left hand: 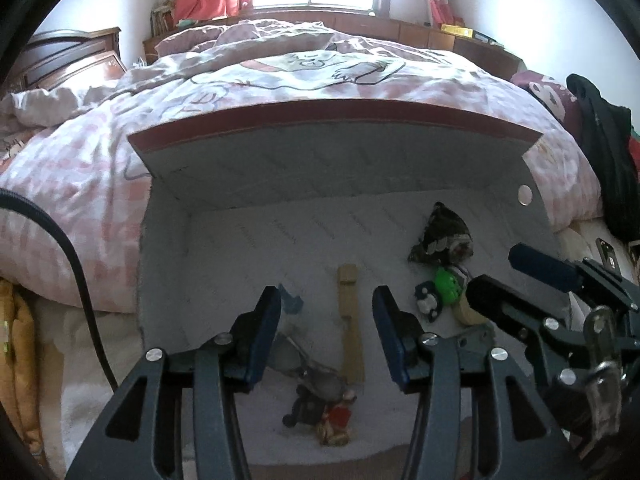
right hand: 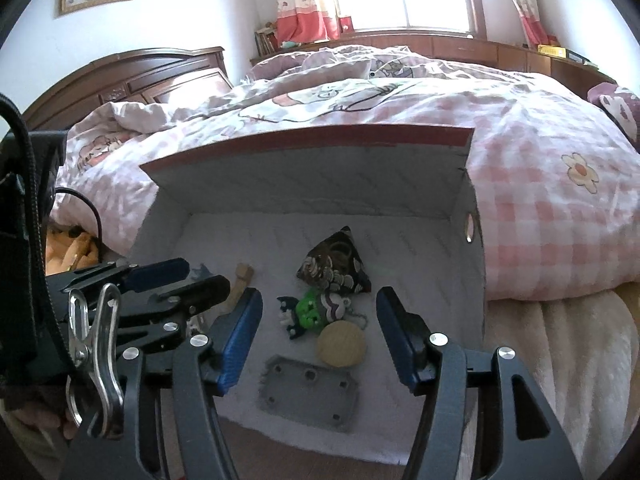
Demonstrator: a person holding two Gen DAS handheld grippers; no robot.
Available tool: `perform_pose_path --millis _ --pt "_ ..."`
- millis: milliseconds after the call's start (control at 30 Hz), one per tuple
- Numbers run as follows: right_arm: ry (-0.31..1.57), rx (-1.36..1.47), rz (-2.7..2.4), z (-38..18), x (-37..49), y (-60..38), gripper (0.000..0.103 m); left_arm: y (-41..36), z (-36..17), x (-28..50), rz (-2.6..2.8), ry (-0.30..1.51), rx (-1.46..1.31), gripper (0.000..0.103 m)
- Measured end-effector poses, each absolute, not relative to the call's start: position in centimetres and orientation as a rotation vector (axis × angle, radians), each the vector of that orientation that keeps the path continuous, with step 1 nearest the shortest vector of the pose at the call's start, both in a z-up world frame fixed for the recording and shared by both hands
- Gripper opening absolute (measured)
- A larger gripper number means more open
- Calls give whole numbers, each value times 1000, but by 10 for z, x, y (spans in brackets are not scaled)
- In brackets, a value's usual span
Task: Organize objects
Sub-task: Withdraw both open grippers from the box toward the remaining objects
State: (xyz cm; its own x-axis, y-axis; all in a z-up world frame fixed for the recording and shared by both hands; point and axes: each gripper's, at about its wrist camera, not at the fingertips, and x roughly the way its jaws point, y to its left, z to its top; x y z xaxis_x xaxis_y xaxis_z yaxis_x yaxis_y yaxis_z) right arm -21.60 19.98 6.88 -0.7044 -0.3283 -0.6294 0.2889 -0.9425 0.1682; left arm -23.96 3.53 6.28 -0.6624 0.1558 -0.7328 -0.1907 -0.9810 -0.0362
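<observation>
Both grippers, the left gripper point(left hand: 326, 336) and the right gripper point(right hand: 320, 336), hang wide apart and hold nothing above the open box point(right hand: 308, 168). The toys lie on the box floor: round wooden disc point(right hand: 341, 344) nearest the right fingers, grey plate point(right hand: 308, 396) nearer its front edge. I would descend straight and straddle the disc. The small figurines point(left hand: 320, 412) are blurred.

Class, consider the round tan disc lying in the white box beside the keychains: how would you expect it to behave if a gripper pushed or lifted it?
The tan disc lies flat on the box floor, so a push would probably slide it. Set on edge, it could well roll. It looks thin and rigid, perhaps wood, so probably light, but hard to pinch from above.
</observation>
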Motion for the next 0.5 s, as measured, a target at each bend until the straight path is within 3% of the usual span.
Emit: perform_pose_path --millis 500 --pt "-123 992 -2617 87 -169 214 61 33 80 -190 2705 105 -1176 48"
